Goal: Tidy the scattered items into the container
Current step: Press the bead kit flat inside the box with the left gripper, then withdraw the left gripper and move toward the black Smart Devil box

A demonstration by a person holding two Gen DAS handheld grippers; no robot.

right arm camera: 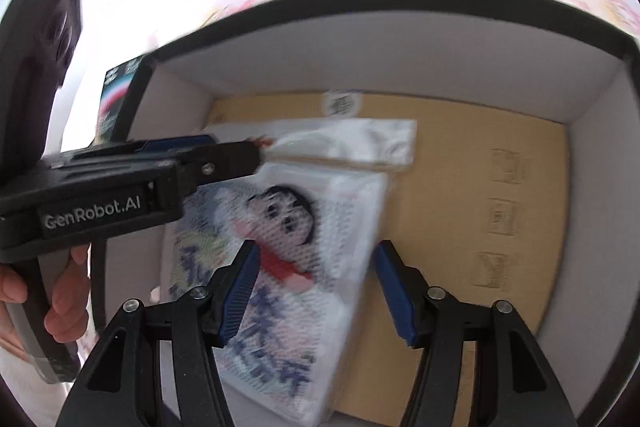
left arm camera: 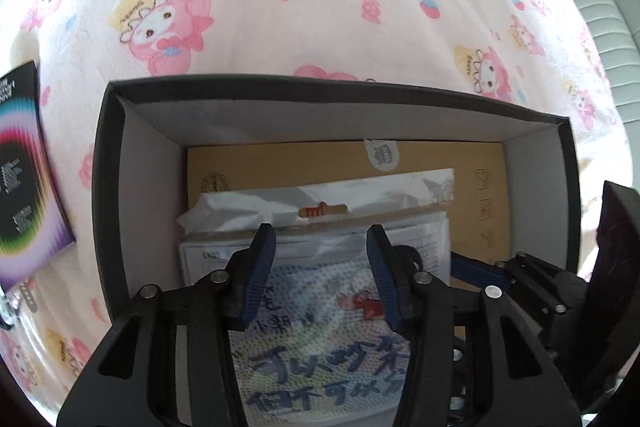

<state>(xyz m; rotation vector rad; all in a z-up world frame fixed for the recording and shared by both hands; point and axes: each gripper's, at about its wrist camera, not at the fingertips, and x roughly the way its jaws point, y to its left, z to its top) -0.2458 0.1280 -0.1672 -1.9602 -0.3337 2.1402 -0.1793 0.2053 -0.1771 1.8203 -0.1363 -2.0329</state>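
Looking down through both wrist cameras, I am seeing a black box (left arm camera: 102, 211) with white inner walls sitting on a bed sheet (left arm camera: 280, 27) printed with pink cartoon rabbits. A flat brown cardboard sheet (left arm camera: 320, 163) is lying on the bottom of the box. On top of it a packet with a cartoon child (right arm camera: 288, 227) and blue handwriting is resting, its clear wrapper (left arm camera: 340, 195) with an orange tab reaching toward the far wall.

I am holding the left tongs (left arm camera: 320, 267) over the packet; the jaws are standing about half apart with nothing pinched between the blue pads (left arm camera: 260, 275). From the right camera these left tongs are coming in from the left edge, their tip right at the near end of the wrapper, though I cannot tell whether they are touching it. A hand (right arm camera: 60, 291) is gripping their handle.

I am keeping the right tongs (right arm camera: 312, 287) wide apart above the packet's lower half, pressing on nothing; motion blur is softening this view.

Outside the box, a dark booklet with a rainbow burst (left arm camera: 24, 179) is lying on the sheet just beside the left wall.
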